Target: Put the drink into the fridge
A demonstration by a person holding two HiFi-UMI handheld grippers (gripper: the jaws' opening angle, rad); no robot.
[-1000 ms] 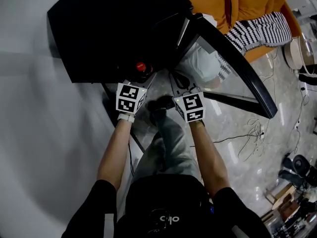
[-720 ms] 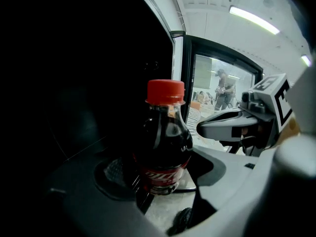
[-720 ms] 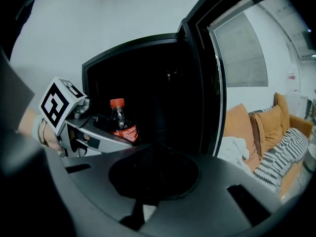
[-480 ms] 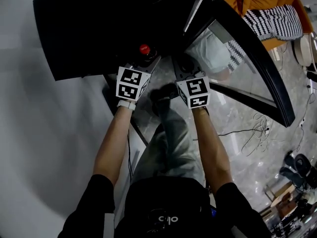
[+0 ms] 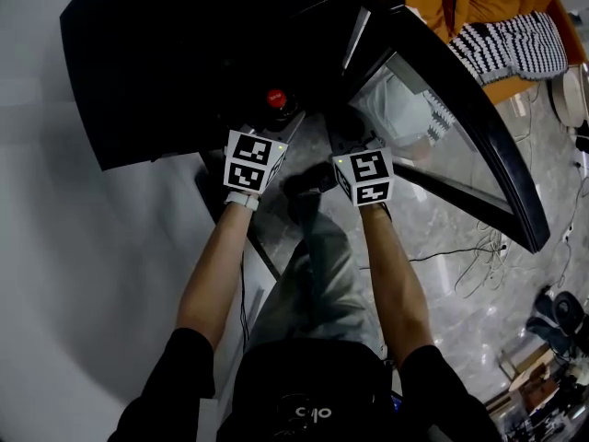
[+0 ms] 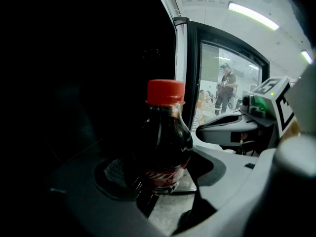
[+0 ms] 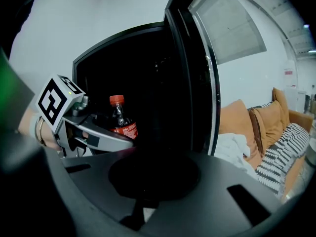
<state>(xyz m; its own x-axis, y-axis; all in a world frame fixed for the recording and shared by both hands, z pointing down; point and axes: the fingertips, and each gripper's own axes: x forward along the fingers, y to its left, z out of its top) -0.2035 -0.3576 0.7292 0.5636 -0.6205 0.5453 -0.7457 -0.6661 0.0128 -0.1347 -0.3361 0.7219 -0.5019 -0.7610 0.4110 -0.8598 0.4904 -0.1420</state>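
With the door already swung wide open, the fridge is accessible. I'd put the task past halfway, on the insertion step.

Done, as far as the views show:
- door open, glass pane standing out to the person's right
- drink picked up: the cola bottle is upright in the left gripper, jaws pinching it at about label height, one pad on each side
- bottle is right at the fridge opening. From the head view its red cap sits at the front edge of the cabinet, but I can't say for sure it has crossed the threshold.

Left to do, my read:
- carry the bottle in and seat it on a shelf
- release, back the left gripper out
- probably close the door, though the task line doesn't ask for it

Right gripper: jaws all but pressed together with nothing between them. It hangs just beside the left one, near the inner face of the door, touching nothing that I can see.

Containers:
- fridge interior reads as solid black in every view, so shelves and any contents can't be made out
- bottle is capped, dark liquid up into the neck, looks full

Off-task: an orange sofa with a striped throw sits beyond the door.
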